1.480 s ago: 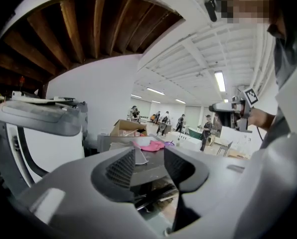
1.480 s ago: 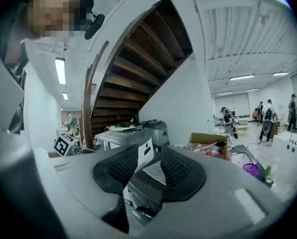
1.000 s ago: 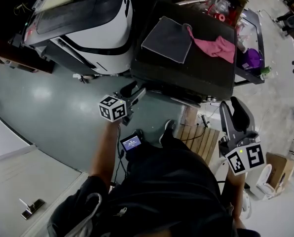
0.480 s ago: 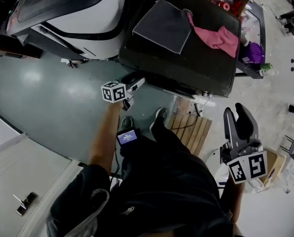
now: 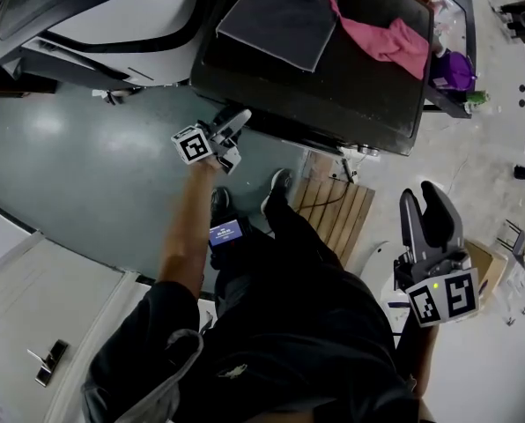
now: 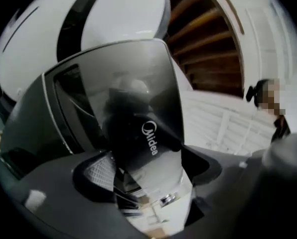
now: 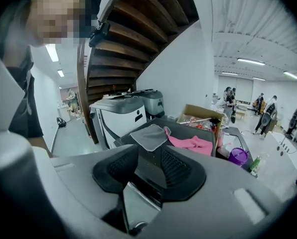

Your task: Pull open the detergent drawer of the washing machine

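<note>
The black washing machine (image 5: 351, 95) stands ahead of me, with a grey cloth (image 5: 280, 16) and a pink cloth (image 5: 386, 38) on its top. My left gripper (image 5: 232, 122) is at the machine's front left corner, held about level. Its jaws are opening. In the left gripper view the glossy dark front panel with the Midea logo (image 6: 149, 138) fills the gap of the left gripper (image 6: 148, 176), and the pads do not press on it. My right gripper (image 5: 421, 196) hangs open at my right side, well back from the machine. The right gripper (image 7: 151, 171) has nothing between its pads.
A white-and-black machine (image 5: 113, 7) stands left of the washer. A wooden pallet (image 5: 337, 214) lies on the floor by my feet. A purple item (image 5: 452, 69) sits on a cart to the right, and a cardboard box (image 5: 487, 267) is near my right gripper. Wooden stairs (image 7: 133, 29) rise behind.
My left gripper has rolled and sunk at the machine's front corner, and its jaws stand wider. The right gripper has come down a little.
</note>
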Available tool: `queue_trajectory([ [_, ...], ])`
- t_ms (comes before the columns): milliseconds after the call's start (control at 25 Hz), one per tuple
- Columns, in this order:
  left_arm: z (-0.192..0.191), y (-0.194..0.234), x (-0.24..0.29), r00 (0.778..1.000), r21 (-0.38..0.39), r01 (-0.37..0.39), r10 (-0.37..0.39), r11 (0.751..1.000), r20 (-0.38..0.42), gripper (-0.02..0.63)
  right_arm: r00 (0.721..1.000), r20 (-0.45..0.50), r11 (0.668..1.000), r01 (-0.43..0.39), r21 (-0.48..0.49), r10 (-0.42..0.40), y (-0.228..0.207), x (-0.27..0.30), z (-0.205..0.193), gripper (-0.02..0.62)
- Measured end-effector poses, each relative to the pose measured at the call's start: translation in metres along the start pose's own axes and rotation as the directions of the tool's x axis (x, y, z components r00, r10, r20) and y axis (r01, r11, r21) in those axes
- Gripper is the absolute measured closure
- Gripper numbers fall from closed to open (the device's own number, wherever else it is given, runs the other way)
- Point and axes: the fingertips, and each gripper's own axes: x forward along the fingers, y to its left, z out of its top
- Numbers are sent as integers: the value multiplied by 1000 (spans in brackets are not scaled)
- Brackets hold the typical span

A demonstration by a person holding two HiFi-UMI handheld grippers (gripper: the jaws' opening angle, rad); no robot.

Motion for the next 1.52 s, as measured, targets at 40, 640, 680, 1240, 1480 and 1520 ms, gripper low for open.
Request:
queue_trajectory([
  [40, 3, -2, 1, 998, -45, 30, -27, 999, 56, 173, 1000, -10, 1000, -1, 3, 1, -1, 1, -4, 474],
  [640, -49, -43, -89, 992, -296, 129, -120, 947, 48, 206, 999, -34, 1000, 2, 18, -2, 11, 6, -7, 474],
  [680, -55, -49, -97, 992, -294, 123, -123, 948, 21, 207, 1000, -30, 1000, -6, 18, 6, 15, 8, -5, 474],
  [1240, -72, -48, -122, 984, -249, 13, -56, 968, -169, 206, 998, 57, 999, -32, 16, 31, 77, 3, 25, 474],
  [1480, -48, -60, -172, 948, -43, -80, 63, 996, -312, 209, 993, 106, 999, -53, 10, 51, 112, -3, 37, 474],
  [1520, -36, -67, -178, 951, -23, -73, 63, 997, -303, 210, 992, 116, 998, -55, 12, 53, 116, -5, 39, 474],
])
